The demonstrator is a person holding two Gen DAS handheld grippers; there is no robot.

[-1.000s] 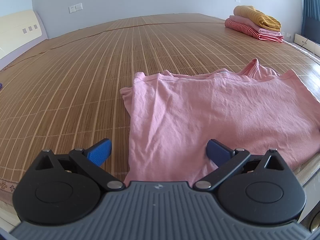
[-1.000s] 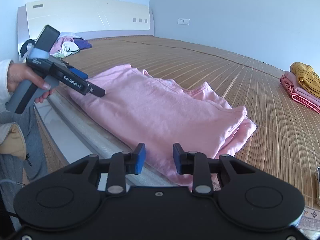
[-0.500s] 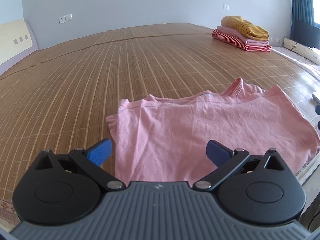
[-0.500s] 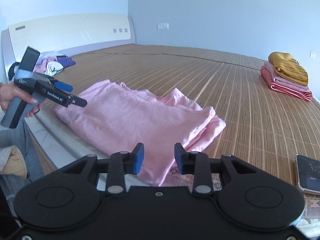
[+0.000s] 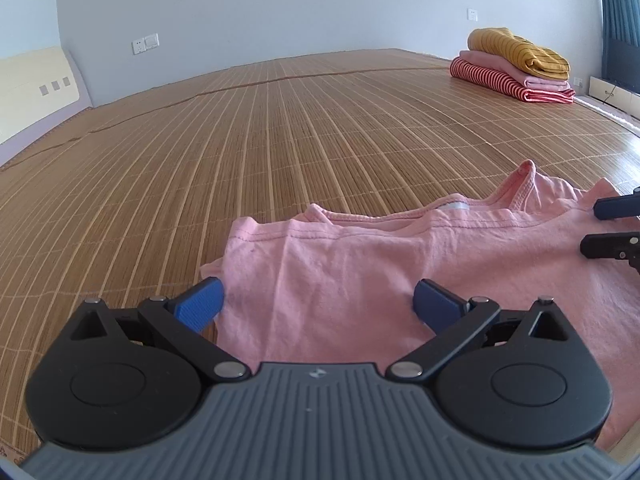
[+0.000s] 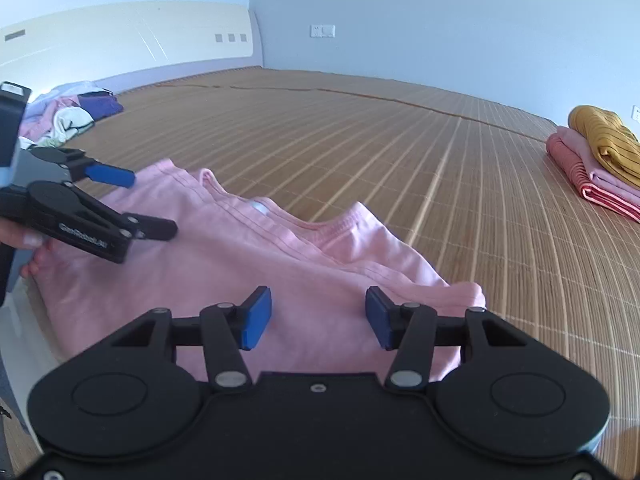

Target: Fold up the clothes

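Left wrist view shows one pink shirt lying partly folded on the bamboo mat, directly ahead of and beneath the left gripper. Its two blue-padded jaws stand wide apart over the cloth, pressing on nothing. At the right edge of this view two dark fingers of the right gripper poke in above the shirt's far side; the rest of that tool is cut off.

From the right wrist view, the right gripper hovers over the near end of the same shirt; its jaws have just been opening and now stand apart, with cloth below them but nothing pinched between the pads. To its left the left gripper appears side-on, jaws spread, held by a hand of which only a few fingertips show at the frame edge.

Far ahead and to the right of both tools sits one stack of folded clothes, three pieces by count: mustard on top, pink in the middle, red-striped at the bottom. Far to the left of the right gripper lies one loose heap of unfolded clothes by the headboard; how many garments it holds is hard to make out. The shirt's layers overlap, so its sleeves are mostly hidden.
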